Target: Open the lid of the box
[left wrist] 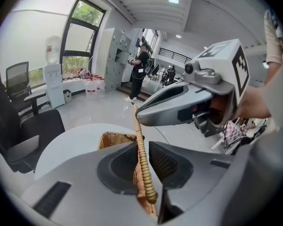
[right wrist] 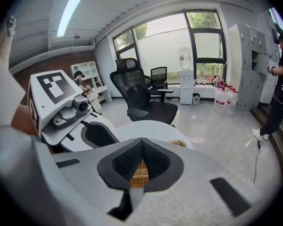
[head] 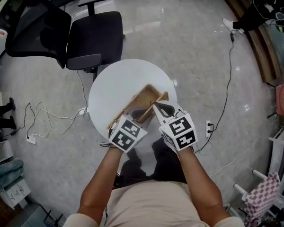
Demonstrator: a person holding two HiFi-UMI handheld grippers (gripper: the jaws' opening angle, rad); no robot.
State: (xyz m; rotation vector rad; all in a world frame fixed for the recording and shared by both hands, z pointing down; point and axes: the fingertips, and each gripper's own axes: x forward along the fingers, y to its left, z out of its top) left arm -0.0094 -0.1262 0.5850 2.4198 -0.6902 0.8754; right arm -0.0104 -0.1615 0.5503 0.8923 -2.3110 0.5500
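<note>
Box: tan woven wicker, at 5 o'clock on round white table, close to the rim.
Lid: lifted, beaded edge upright.
Left gripper: clamped on the lid's beaded edge.
Right gripper: jaws together, above the box's 3 o'clock end.
Open room: bare tabletop from 9 to 12 o'clock; black chair beyond, at 11 o'clock.

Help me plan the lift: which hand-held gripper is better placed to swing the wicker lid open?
Left. The left hand-held gripper is clamped on the wicker lid's braided rim. The right hand-held gripper has its jaws together, apparently gripping nothing, with wicker showing only behind them.
</note>
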